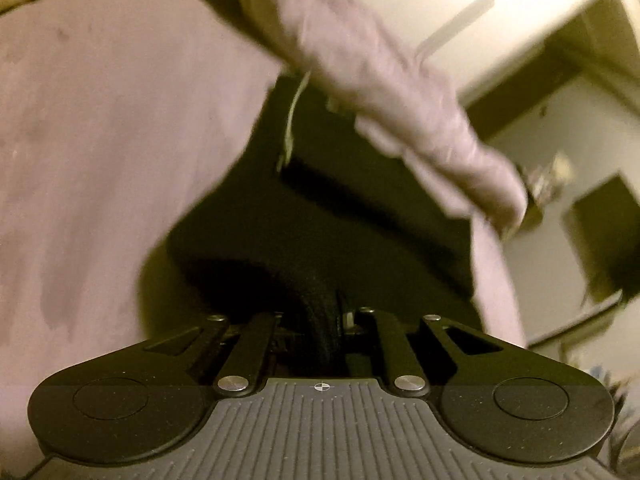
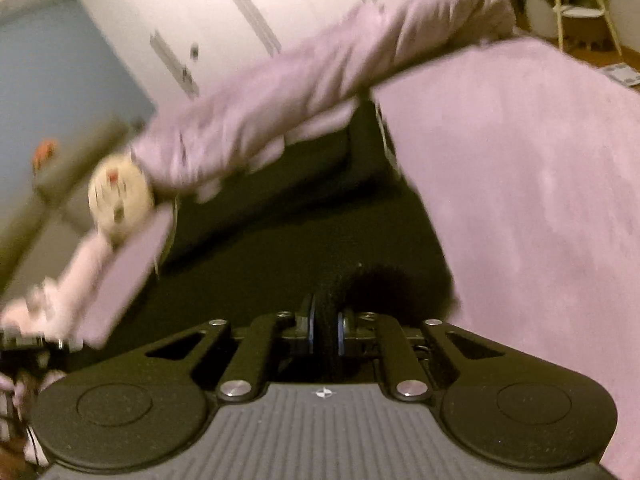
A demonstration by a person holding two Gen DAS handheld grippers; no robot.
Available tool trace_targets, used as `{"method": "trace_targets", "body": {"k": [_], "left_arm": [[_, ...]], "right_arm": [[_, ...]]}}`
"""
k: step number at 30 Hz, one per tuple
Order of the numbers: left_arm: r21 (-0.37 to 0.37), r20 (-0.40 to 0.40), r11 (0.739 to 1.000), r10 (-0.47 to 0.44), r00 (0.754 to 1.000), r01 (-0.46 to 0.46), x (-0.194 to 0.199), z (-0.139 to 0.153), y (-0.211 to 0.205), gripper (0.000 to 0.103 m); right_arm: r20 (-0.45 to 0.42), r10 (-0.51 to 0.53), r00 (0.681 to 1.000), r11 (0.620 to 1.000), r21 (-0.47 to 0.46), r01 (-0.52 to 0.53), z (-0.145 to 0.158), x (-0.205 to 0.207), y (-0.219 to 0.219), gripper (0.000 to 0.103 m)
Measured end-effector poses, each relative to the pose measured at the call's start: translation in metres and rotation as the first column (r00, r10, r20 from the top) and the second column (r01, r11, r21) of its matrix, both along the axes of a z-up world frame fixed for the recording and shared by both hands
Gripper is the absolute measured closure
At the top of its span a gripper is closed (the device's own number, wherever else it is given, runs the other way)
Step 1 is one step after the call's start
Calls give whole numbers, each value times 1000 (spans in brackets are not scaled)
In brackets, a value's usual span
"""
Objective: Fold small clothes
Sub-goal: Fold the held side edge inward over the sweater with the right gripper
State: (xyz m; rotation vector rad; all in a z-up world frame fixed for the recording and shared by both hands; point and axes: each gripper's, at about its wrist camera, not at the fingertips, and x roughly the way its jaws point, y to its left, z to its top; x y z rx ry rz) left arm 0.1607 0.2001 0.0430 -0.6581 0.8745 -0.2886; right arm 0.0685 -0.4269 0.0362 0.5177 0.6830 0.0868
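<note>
A black garment lies on a lilac bedspread, with a pale label near its far edge. My left gripper is shut on a raised fold of its near edge. In the right wrist view the same black garment spreads ahead on the bedspread. There my right gripper is shut, a ridge of black cloth pinched between its blue pads. Both views are blurred.
A person's lilac sleeve crosses above the garment; the other sleeve ends beside a round cream object. A white wardrobe stands beyond the bed, and a stool at the far right.
</note>
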Motion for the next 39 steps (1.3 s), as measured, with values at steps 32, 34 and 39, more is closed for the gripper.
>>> {"method": "trace_targets", "body": {"k": [32,34,39], "left_arm": [[393,14,909,-159,987,141,151,-76,-25,23],[411,-6,899,-166,986,153,160,-80,-30,35],[450,30,887,-137,990,109,158,-75,-42,76]], "right_arm": [[-147,143,979,826,-528,-200,-56,185,25,32],[-161,166,973,816,-532,-227,-58,195,28,32],[-144,151,978,863,-463,-201,-62,206,26,84]]}}
